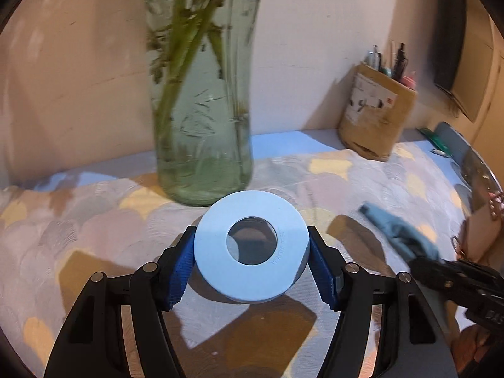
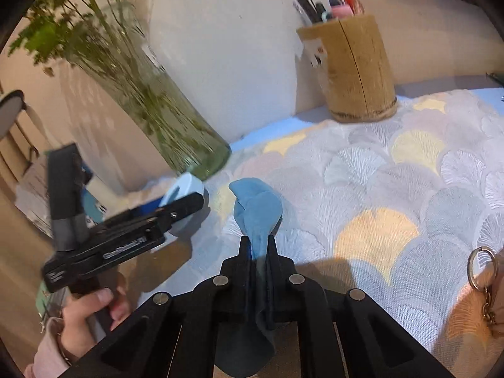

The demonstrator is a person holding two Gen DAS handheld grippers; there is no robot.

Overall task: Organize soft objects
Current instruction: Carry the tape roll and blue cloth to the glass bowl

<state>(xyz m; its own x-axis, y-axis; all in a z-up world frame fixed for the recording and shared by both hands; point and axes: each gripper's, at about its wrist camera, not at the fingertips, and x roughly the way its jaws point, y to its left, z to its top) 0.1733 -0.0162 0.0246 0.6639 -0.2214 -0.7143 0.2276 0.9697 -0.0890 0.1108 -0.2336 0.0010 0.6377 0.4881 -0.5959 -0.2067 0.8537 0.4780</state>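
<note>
A light blue foam ring (image 1: 214,242) sits tilted between the blue pads of my left gripper (image 1: 251,231), which is shut on its sides, just in front of the vase. In the right wrist view the same left gripper (image 2: 186,201) shows from the side with the ring (image 2: 184,187) at its tips and a person's hand (image 2: 91,312) on its handle. My right gripper (image 2: 256,241) is shut on a crumpled blue cloth (image 2: 256,204) that sticks out ahead of the jaws and hangs behind them. From the left wrist view, that right gripper (image 1: 419,258) and cloth (image 1: 393,226) are at the right.
A tall glass vase (image 1: 201,94) (image 2: 176,132) with green stems stands by the wall. At the back right stands a wooden pen holder (image 1: 375,119) (image 2: 359,69). A fan-patterned tablecloth (image 1: 94,220) (image 2: 393,189) covers the table. A key ring (image 2: 482,271) lies at the right edge.
</note>
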